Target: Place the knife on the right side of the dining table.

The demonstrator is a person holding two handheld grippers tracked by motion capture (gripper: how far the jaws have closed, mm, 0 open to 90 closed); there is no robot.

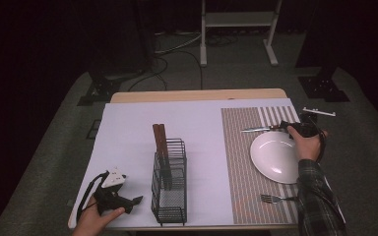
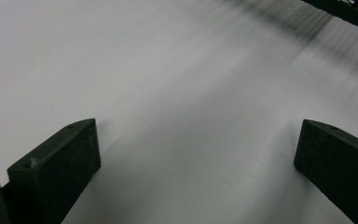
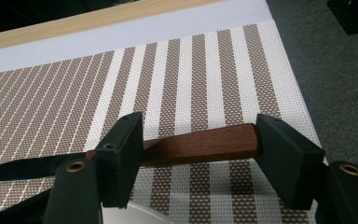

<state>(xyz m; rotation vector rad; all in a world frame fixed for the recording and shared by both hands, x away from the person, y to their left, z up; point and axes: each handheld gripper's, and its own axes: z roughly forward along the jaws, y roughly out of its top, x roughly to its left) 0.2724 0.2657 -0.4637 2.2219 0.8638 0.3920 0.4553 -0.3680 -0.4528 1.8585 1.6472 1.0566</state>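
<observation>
A knife (image 1: pixel 263 129) with a brown wooden handle (image 3: pixel 200 145) lies flat on the striped placemat (image 1: pixel 241 162), just beyond the white plate (image 1: pixel 275 157). My right gripper (image 1: pixel 290 129) (image 3: pixel 196 140) is low over the handle, its jaws standing apart at either side and not pressing on it. My left gripper (image 1: pixel 134 201) (image 2: pixel 196 158) rests on the white table cover at the front left, jaws wide open with nothing between them. A black wire basket (image 1: pixel 170 182) beside it holds two wooden-handled utensils (image 1: pixel 160 140) standing upright.
A fork (image 1: pixel 275 198) lies on the placemat in front of the plate. The plate's rim (image 3: pixel 130 217) is just under my right gripper. The basket's edge (image 2: pixel 349 11) is at the top right of the left gripper view. The table's right edge drops to grey carpet.
</observation>
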